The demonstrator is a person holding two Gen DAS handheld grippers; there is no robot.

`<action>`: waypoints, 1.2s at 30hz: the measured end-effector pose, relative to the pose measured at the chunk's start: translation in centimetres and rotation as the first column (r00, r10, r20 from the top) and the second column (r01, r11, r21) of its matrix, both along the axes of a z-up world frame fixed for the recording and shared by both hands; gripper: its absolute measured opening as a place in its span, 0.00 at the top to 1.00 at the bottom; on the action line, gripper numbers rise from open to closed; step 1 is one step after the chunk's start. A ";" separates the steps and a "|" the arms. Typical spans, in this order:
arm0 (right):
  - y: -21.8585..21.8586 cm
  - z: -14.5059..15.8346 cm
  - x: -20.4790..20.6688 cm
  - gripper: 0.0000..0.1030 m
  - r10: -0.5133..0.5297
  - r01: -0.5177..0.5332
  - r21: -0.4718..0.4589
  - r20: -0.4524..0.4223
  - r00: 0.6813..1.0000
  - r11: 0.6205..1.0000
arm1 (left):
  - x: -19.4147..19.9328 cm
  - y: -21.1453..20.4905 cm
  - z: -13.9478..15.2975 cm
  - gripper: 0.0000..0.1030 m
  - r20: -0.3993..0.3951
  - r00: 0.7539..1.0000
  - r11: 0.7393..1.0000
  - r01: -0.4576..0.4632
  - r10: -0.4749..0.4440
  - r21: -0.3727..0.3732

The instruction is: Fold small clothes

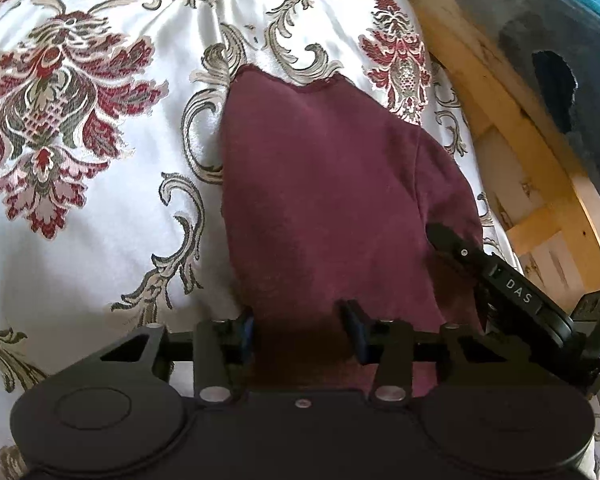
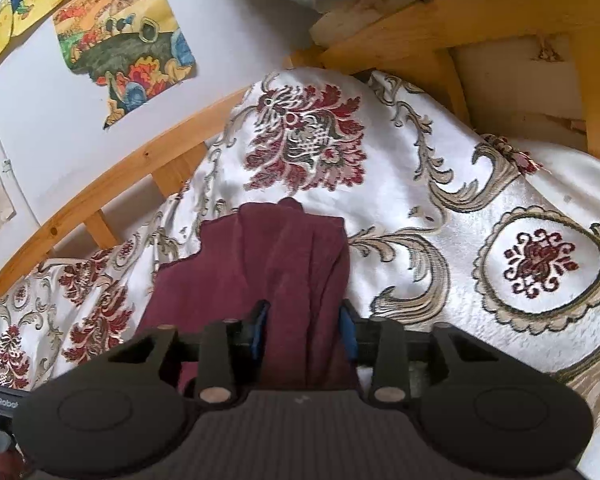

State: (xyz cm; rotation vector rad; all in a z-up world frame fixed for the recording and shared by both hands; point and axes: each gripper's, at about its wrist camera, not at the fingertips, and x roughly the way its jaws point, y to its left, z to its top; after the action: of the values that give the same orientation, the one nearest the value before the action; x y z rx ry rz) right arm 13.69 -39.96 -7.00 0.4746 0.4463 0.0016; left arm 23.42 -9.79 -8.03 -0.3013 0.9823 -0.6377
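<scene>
A small maroon garment (image 1: 324, 184) lies on a bed covered by a white spread (image 1: 100, 220) with red and grey floral patterns, filling the centre and lower right of the left wrist view. A wooden bed frame (image 1: 500, 92) curves down the right edge of that view.

The left hand-held gripper (image 1: 300, 330) has its fingers apart, one on each side of the near edge of the cloth, not visibly pinching it. The right hand-held gripper (image 2: 304, 330) also has its fingers spread, with a bunched, creased part of the garment (image 2: 268, 264) running between them; whether the pads press the cloth cannot be told. In the left view the other gripper's finger rests at the garment's lower right edge.

The step in hand looks like taking hold of the near edge for a fold. To do it well, each gripper should close on a single clean layer near a corner, avoiding the patterned spread beneath. The creases at centre of the right view need flattening first, or the fold will set unevenly.
</scene>
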 end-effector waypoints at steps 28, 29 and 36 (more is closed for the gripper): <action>13.6 1.7 9.5 0.73 0.184 -0.160 -0.329 0.042 0.982 0.931 | 2.1 9.3 3.8 0.63 0.195 0.955 0.959 -0.252 0.225 0.127; 13.3 1.4 9.5 0.72 0.175 -0.155 -0.321 0.031 0.984 0.934 | 2.1 9.2 3.9 0.60 0.198 0.955 0.960 -0.249 0.221 0.130; 12.5 0.6 8.5 0.49 0.100 -0.091 -0.364 0.006 0.995 0.927 | 1.6 8.1 3.7 0.42 0.216 0.954 0.951 -0.249 0.209 0.180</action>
State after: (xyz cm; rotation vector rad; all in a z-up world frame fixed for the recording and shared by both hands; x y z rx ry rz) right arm 22.20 -27.49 -6.37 0.0873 0.4342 0.0182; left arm 25.01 -1.66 -4.29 -0.1627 0.8020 -0.3409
